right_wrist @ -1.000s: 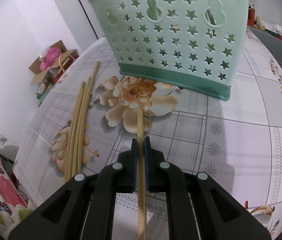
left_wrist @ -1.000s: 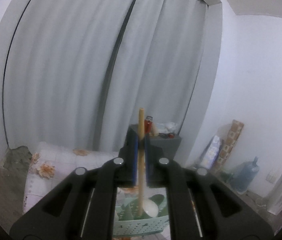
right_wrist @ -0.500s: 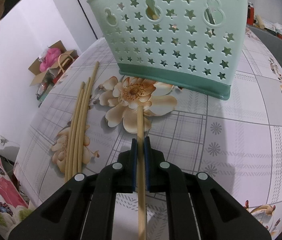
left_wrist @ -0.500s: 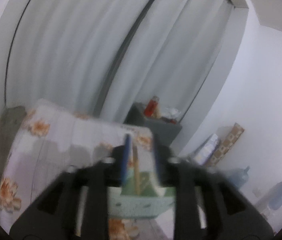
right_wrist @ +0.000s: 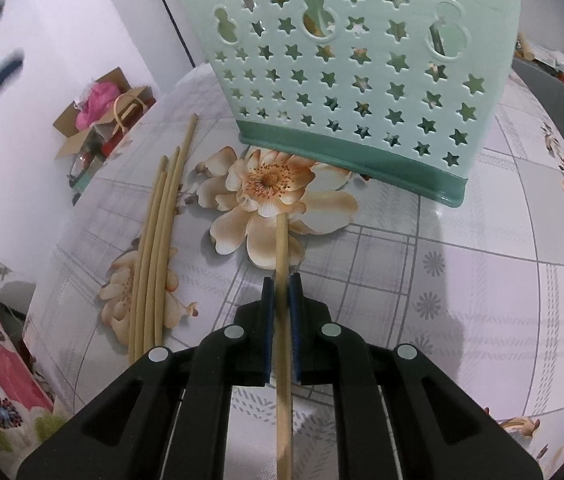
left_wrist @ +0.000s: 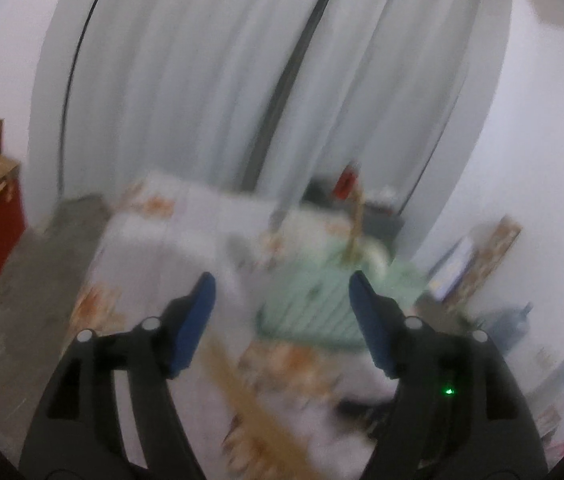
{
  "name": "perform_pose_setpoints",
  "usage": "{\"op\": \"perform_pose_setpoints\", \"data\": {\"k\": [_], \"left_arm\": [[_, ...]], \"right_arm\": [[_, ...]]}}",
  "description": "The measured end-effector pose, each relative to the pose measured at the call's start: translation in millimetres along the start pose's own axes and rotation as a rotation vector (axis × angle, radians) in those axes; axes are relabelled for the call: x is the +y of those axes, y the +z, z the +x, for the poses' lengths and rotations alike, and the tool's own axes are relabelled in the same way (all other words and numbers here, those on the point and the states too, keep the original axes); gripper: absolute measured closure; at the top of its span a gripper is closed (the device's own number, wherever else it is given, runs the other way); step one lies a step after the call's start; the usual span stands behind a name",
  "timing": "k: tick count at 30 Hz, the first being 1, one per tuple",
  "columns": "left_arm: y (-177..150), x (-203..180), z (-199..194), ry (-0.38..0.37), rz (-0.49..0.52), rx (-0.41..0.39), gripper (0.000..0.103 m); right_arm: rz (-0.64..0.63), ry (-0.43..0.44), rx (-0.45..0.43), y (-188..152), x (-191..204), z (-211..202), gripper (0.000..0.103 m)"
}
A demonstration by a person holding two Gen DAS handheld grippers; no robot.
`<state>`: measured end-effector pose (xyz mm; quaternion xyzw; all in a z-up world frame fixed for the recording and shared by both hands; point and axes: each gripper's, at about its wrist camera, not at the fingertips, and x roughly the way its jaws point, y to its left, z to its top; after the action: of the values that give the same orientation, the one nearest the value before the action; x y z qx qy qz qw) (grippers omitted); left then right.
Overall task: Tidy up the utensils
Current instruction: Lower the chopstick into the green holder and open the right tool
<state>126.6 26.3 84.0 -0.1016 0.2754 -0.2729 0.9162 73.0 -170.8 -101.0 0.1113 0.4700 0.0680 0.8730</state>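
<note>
**Gripping one chopstick, left tongs spread**

Your right tongs [right_wrist: 280, 294] are clamped on a single bamboo chopstick [right_wrist: 282, 248], blue pads pressed to both its sides; its far tip rests on the flowered surface [right_wrist: 461, 248] just short of the mint-green basket [right_wrist: 361, 80]. Four more chopsticks [right_wrist: 158, 248] lie bundled on the surface to the left, apart from the held one.

Your left tongs [left_wrist: 282, 304] have just been opening and stand wide, nothing between the pads. Ahead of them, blurred, the basket [left_wrist: 313, 300] stands with a wooden handle [left_wrist: 355, 224] sticking up out of it.
</note>
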Motion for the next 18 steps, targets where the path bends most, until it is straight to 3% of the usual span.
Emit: {"op": "perform_pose_setpoints", "data": {"k": [5, 11, 18], "left_arm": [[-50, 17, 16, 0.093, -0.006, 0.148, 0.038], [-83, 25, 29, 0.117, -0.015, 0.233, 0.038], [-89, 21, 34, 0.129, 0.028, 0.243, 0.037]], "right_arm": [[-0.036, -0.043, 0.009, 5, 9, 5, 0.095], [-0.036, -0.075, 0.003, 9, 15, 4, 0.096], [-0.025, -0.113, -0.234, 27, 21, -72, 0.096]]}}
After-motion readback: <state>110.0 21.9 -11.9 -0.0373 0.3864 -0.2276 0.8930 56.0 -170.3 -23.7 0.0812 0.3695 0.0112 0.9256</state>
